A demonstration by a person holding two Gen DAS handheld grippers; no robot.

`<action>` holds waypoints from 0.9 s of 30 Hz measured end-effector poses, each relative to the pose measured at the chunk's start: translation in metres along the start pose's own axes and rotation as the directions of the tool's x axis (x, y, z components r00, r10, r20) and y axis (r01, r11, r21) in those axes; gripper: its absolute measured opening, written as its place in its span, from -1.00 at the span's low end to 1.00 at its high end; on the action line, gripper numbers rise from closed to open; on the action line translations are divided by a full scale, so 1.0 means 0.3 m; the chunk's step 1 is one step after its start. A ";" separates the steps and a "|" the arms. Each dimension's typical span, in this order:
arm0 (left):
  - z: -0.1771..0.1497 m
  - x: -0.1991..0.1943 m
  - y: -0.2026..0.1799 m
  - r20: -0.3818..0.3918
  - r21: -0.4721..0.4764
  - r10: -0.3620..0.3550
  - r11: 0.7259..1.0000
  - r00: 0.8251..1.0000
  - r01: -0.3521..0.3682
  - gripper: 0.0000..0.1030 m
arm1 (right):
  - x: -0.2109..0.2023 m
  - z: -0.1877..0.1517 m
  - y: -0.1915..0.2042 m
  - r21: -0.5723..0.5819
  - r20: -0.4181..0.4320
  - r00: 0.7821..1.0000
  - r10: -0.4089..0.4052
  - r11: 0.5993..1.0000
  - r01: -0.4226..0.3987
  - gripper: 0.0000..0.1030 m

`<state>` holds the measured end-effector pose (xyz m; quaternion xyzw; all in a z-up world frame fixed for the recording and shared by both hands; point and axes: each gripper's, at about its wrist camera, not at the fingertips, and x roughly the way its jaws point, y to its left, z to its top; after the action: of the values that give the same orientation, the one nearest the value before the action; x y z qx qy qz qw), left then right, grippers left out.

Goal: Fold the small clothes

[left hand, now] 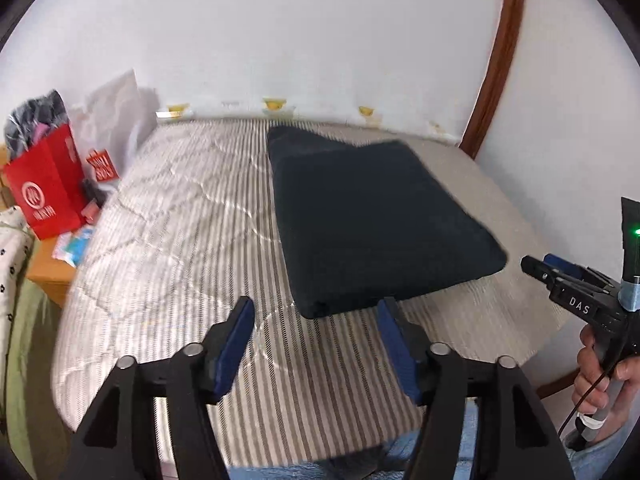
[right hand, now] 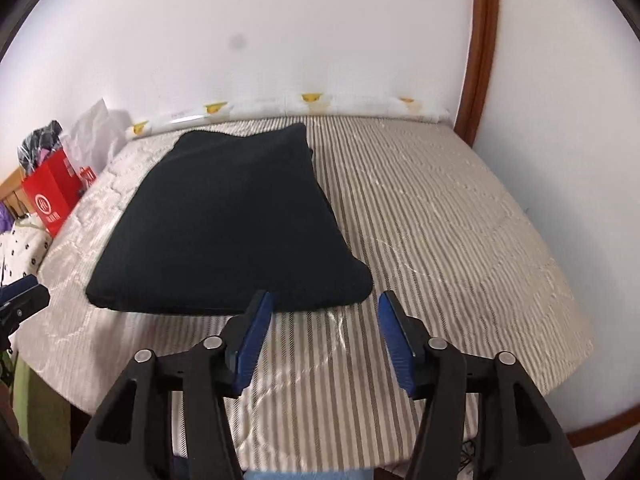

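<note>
Ahead of my spread, empty left gripper [left hand: 314, 316] and right gripper [right hand: 324, 312], the folded dark garment [left hand: 376, 216] runs lengthwise away, both about equally near.

Left gripper [left hand: 316, 312]: black triangular arms, round silver screws behind blue pads [left hand: 236, 344]. Right gripper [right hand: 324, 312] matches it, with white "DAS" lettering, a green light and a thin black cable behind its fingers.

A quilted grey-and-white striped mattress cover [left hand: 180, 216] spreads below a plain white wall [left hand: 280, 32]. Left of it, a red paper shopping bag with a white logo [left hand: 44, 192] stands on a light wooden surface [left hand: 48, 276], near crumpled white paper [left hand: 116, 108]
</note>
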<state>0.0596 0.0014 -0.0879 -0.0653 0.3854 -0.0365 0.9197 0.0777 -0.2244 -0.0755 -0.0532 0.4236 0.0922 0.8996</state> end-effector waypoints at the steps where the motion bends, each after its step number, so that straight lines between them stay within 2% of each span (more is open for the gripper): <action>1: 0.000 -0.025 -0.003 0.012 -0.003 -0.006 1.000 1.000 0.006 0.31 | -0.037 -0.001 0.000 0.013 0.013 1.000 0.004 1.000 -0.005 0.10; 2: -0.001 -0.057 -0.006 0.026 -0.004 -0.015 1.000 1.000 0.015 0.45 | -0.076 -0.004 0.000 0.024 0.025 1.000 0.009 1.000 -0.010 0.13; 4: -0.009 -0.120 -0.007 0.051 0.000 -0.016 1.000 0.999 0.016 0.51 | -0.142 -0.012 0.004 0.031 0.040 0.999 0.013 0.999 -0.014 0.29; 6: -0.022 -0.184 -0.014 0.081 0.009 -0.009 1.000 0.997 0.009 0.58 | -0.206 -0.021 0.015 0.013 0.064 0.998 0.002 1.000 -0.003 0.64; 9: -0.044 -0.258 -0.014 0.112 0.010 0.006 1.000 0.994 -0.008 0.74 | -0.320 -0.051 0.025 0.008 0.128 0.990 -0.054 0.999 0.053 0.79; 12: -0.067 -0.299 -0.017 0.117 0.004 0.031 0.999 0.993 -0.032 0.77 | -0.405 -0.087 0.021 0.010 0.152 0.987 -0.043 0.999 0.042 0.94; 18: -0.064 -0.350 -0.035 0.147 0.012 0.053 0.998 0.988 -0.055 0.78 | -0.480 -0.092 -0.004 0.025 0.168 0.984 -0.060 0.998 0.056 0.98; 27: -0.076 -0.378 -0.068 0.160 0.028 0.037 0.999 0.986 -0.042 0.79 | -0.499 -0.104 -0.005 0.019 0.168 0.984 -0.059 0.998 0.056 0.98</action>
<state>-0.0364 -0.0073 -0.0206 -0.0457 0.3111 -0.0189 0.9491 -0.0388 -0.2494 0.0203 -0.0509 0.3449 0.0674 0.9349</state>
